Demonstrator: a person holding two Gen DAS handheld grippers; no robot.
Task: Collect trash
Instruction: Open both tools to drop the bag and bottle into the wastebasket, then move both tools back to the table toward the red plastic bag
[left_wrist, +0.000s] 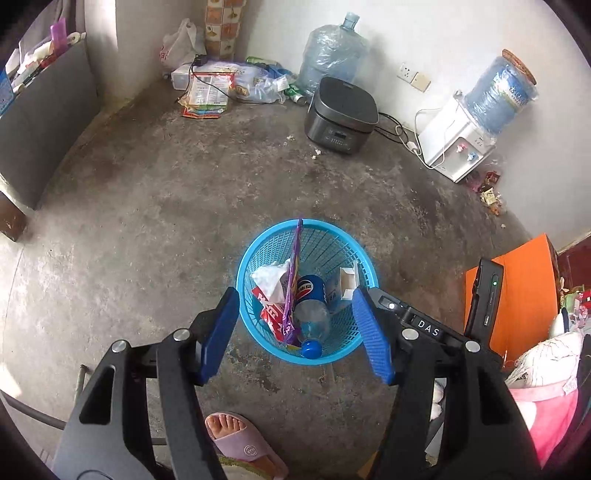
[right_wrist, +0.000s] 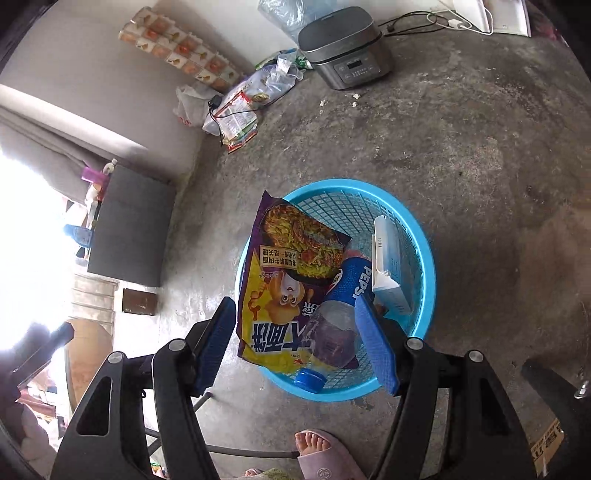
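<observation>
**A:** Where do your two grippers stand?

**B:** Your left gripper (left_wrist: 295, 328) hangs above the blue mesh basket (left_wrist: 364, 266), pointing down into it. Its jaws are wide and nothing sits between the blue pads (left_wrist: 371, 332). Your right gripper (right_wrist: 297, 343) is over the same basket (right_wrist: 424, 254), jaws just as wide, empty too. In the left wrist view you can see part of the right gripper's black body at the right, beside an orange panel (left_wrist: 517, 280).

**A:** And the trash?

**B:** It lies in the basket. A purple and yellow noodle packet (right_wrist: 284, 280) leans against the left wall, its top corner poking above the rim. A Pepsi bottle (right_wrist: 347, 284) lies slanted beside it, blue cap (right_wrist: 309, 380) toward you. A white carton (right_wrist: 388, 266) stands against the right wall. From the left wrist you also see crumpled white tissue (left_wrist: 271, 277) and a red wrapper (left_wrist: 269, 310) under the packet.

**A:** Anything loose on the floor?

**B:** Yes. Packets and plastic bags (left_wrist: 229, 86) are heaped by the far wall, near a dark rice cooker (left_wrist: 341, 114). Small wrappers (left_wrist: 487, 184) lie beside the water dispenser (left_wrist: 458, 144). Your foot in a pink slipper (left_wrist: 240, 439) is just below the basket.
</observation>
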